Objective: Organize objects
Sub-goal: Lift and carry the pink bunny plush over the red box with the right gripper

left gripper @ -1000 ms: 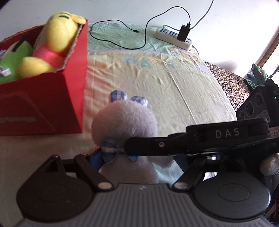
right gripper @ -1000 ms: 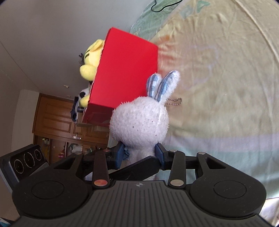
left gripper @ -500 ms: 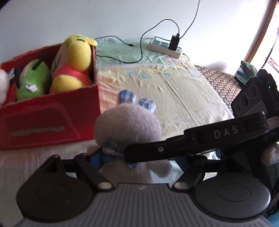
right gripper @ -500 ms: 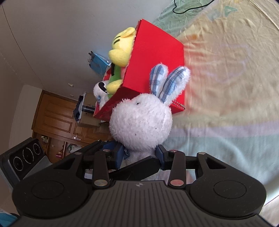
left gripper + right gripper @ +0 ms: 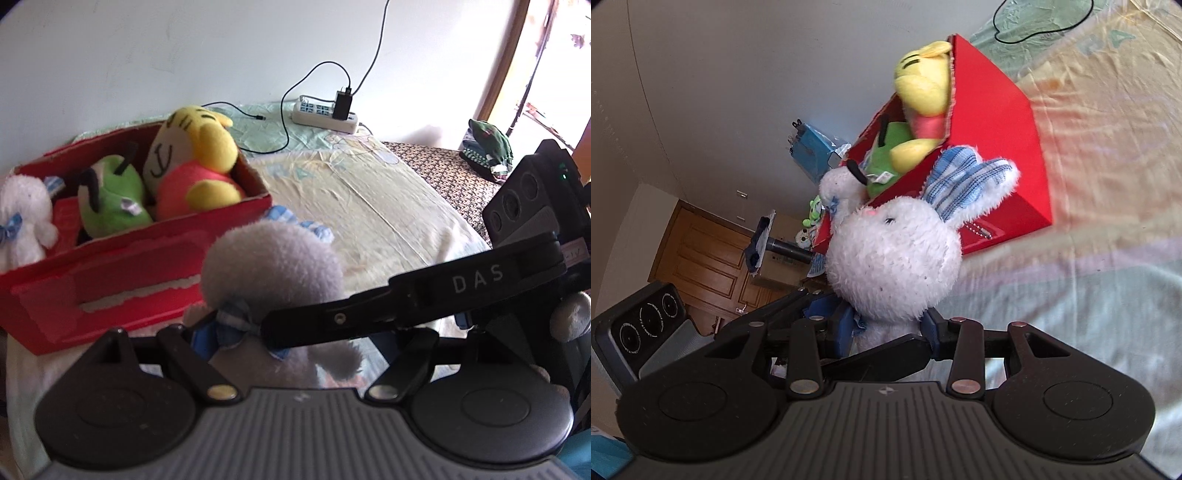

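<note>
A: How is the white plush rabbit held?

B: It is clamped at the body by the right gripper and also by the left gripper, above the bedsheet.

A: Where is it located?

B: It is held just beside the red box, in which a yellow plush, a green plush and a white plush are contained.

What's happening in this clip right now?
A person holds a white bunny with both handheld grippers, the right gripper and the left gripper each clamped on its body. It is off the bed, near a red box that already holds a yellow bear, a green toy and a white one.
</note>
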The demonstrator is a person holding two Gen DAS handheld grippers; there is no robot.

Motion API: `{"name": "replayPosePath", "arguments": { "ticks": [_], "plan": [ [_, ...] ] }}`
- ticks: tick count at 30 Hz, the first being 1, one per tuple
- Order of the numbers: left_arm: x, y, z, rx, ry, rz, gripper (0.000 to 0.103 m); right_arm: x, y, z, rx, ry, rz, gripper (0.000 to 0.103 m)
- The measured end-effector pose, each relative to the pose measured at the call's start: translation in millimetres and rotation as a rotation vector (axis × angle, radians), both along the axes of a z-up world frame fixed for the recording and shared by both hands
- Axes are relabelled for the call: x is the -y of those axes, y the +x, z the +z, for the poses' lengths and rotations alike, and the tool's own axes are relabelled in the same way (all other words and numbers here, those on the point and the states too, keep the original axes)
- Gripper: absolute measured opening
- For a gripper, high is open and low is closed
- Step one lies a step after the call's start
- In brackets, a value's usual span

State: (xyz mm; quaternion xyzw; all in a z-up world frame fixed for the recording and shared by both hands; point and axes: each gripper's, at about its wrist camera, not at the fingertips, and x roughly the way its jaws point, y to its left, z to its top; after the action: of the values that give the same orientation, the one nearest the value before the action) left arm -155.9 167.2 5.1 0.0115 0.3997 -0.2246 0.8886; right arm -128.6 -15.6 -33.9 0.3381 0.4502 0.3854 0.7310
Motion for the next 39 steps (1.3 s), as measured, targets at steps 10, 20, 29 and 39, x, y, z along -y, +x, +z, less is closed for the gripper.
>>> {"name": "replayPosePath", "arguments": {
  "ticks": [10, 20, 29, 39],
  "plan": [
    [-39.2, -10.1, 19.1, 0.084, -0.017, -0.043, 0.080, -33.7, -4.9, 27.3, 0.093, 0.001, -0.028, 0.042],
    [-68.5, -6.5, 44.5, 0.181, -0.044, 0.006, 0.080, -61.2, 12.5, 58.5, 0.193, -0.008, -0.004, 0.042],
    [-99.1, 12.4, 58.1, 0.243, -0.084, 0.089, 0.080, -90.6, 42.1, 80.7, 0.298, -0.039, 0.028, 0.042],
    [-131.5, 52.8, 47.0, 0.230, -0.172, 0.183, 0.080, -118.4, 80.1, 76.2, 0.325, -0.111, 0.009, 0.042]
  ]
}}
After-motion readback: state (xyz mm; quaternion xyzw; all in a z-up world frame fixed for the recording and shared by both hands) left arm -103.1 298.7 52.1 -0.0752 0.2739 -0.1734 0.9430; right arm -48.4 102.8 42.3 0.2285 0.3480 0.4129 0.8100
